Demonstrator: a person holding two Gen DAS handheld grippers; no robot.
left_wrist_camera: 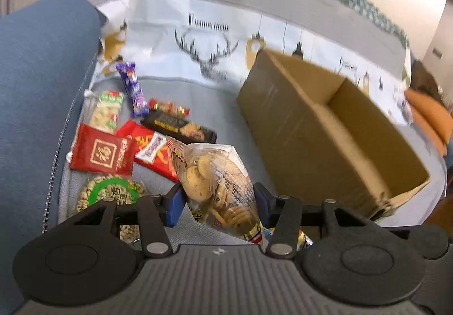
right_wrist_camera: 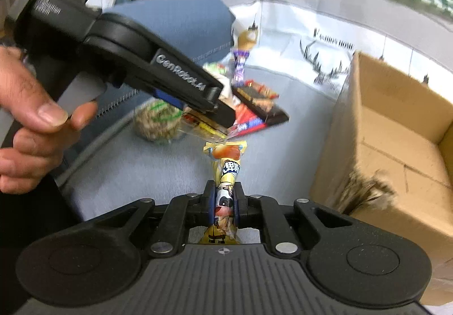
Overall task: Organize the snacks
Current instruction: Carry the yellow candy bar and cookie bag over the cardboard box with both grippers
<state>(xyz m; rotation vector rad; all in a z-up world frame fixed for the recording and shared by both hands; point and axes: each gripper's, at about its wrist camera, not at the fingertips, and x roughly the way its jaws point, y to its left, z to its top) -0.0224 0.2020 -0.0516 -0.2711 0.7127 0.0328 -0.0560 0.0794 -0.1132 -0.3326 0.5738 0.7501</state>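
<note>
L tool (left_wrist_camera: 218, 201) grips cookie bag (left_wrist_camera: 215, 176), angled down.

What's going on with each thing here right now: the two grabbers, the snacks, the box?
Left gripper: shut on the cookie bag, lifted off the sofa.
Right gripper: shut on the yellow snack pack, held upright.
Cardboard box: open on top; no snacks show inside.
Red packet: lying flat on the sofa seat.
Purple bar: lying flat, untouched.
Black packet: lying flat in the pile.
</note>
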